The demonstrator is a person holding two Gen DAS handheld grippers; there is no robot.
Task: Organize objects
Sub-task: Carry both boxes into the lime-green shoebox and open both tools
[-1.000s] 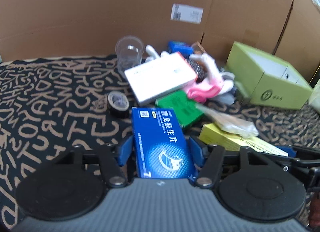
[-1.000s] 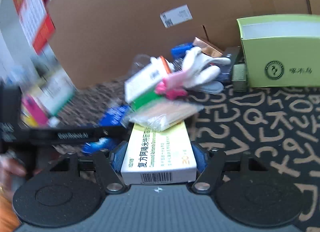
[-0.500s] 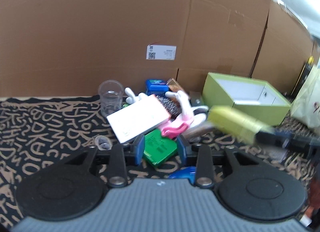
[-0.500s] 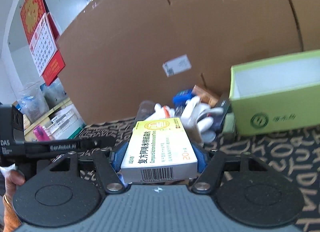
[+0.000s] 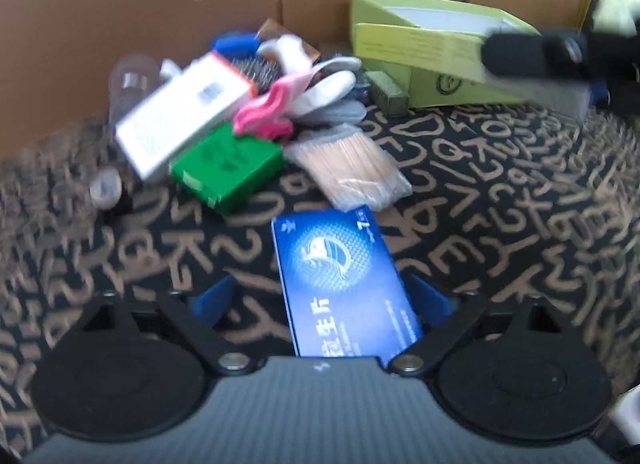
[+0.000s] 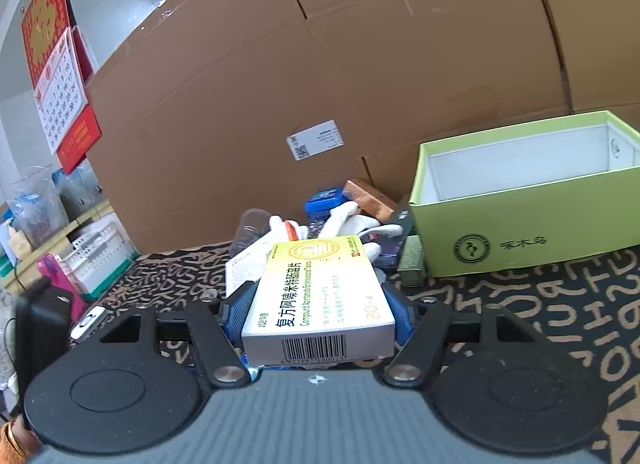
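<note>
The blue medicine box [image 5: 344,284] is seen lying on the patterned tabletop [image 5: 500,200] between the just-widened jaws of the left tool [image 5: 324,296], unpressed. The yellow medicine box [image 6: 320,296] is clamped in the right tool [image 6: 318,312], near the green box [image 6: 520,224].

Cardboard sheets [image 6: 360,84] upright along bench back edge, white label [image 6: 316,139] stuck on. Red wall calendar [image 6: 56,76] upper left. White perforated basket [image 6: 100,256] on shelf, left of bench.

Letter-patterned black cloth [image 5: 500,200] bears a green box [image 5: 440,64], blue carton [image 5: 344,280] and clutter.
</note>
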